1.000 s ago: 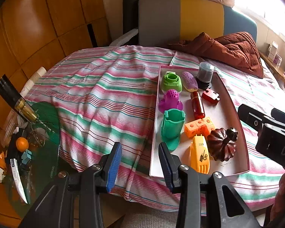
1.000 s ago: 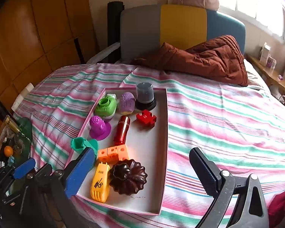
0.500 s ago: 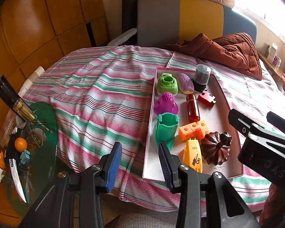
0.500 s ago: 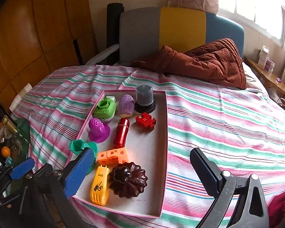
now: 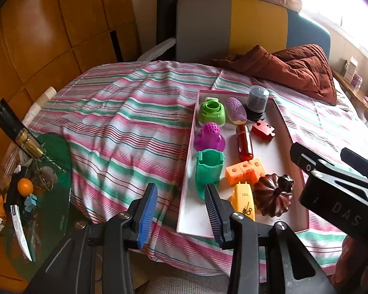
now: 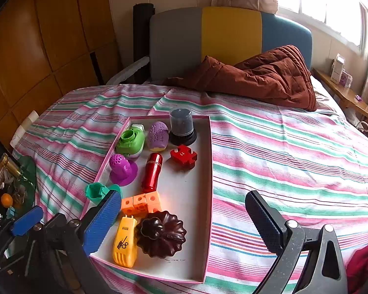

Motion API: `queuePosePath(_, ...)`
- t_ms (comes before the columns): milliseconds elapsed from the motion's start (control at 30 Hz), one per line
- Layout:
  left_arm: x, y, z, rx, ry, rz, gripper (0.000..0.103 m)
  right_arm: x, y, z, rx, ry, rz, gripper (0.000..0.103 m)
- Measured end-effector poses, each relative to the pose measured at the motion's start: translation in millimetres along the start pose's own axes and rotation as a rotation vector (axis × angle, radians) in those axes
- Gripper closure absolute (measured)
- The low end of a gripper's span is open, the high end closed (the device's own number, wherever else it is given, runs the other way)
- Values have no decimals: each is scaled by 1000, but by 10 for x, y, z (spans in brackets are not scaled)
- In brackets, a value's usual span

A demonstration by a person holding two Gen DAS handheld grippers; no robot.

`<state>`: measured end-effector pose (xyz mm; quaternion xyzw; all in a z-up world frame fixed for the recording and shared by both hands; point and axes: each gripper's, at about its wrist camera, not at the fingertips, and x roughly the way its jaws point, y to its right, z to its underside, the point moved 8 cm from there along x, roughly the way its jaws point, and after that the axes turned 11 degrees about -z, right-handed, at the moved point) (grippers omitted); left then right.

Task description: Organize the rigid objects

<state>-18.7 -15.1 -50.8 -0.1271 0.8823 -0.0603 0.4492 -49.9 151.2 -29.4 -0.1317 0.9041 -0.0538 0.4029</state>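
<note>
Left gripper (image 5: 181, 212): jaws spread, nothing between them, hovering off the near edge of the bed (image 5: 125, 127). Side bench (image 5: 54, 171) well off to its left, cluttered: orange (image 5: 25, 186), bottle (image 5: 28, 142).

Tray (image 5: 277, 152) lies on the striped bedspread, ahead and right of the left gripper. Its right finger (image 5: 214, 216) overlaps the tray's near left corner in view; can't tell if it touches.

Tray contents, left column, near to far from the gripper: teal cup (image 5: 208, 169) on its side, just ahead of the right finger; purple cone (image 5: 209, 138); green holder (image 5: 212, 111) at the far left corner.

Next column: yellow toy (image 5: 244, 199) nearest; orange cubes (image 5: 245, 171) just beyond it; red cylinder (image 5: 244, 142) lying lengthwise; purple egg (image 5: 236, 110) far end.

Further right: brown mould (image 5: 273, 194) touching the yellow toy; red puzzle piece (image 5: 262, 129); grey canister (image 5: 257, 101) upright at the far end beside the egg.

Right gripper (image 6: 184, 223): wide open, empty, hovering over the tray's near end. Its left finger (image 6: 101, 221) sits just beside the teal cup (image 6: 95, 191) and orange cubes (image 6: 141, 202); yellow toy (image 6: 125, 241) and brown mould (image 6: 160, 234) lie between the fingers in view. Right finger (image 6: 263, 220) is past the tray (image 6: 184, 191) edge, over the bedspread.

Brown quilt (image 6: 257, 76) far ahead, against the headboard (image 6: 230, 34).
</note>
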Motion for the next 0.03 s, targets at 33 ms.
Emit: queuePosePath(33,7,1,2,2,-3,0,63,4,4,3,2,-1,-1,1)
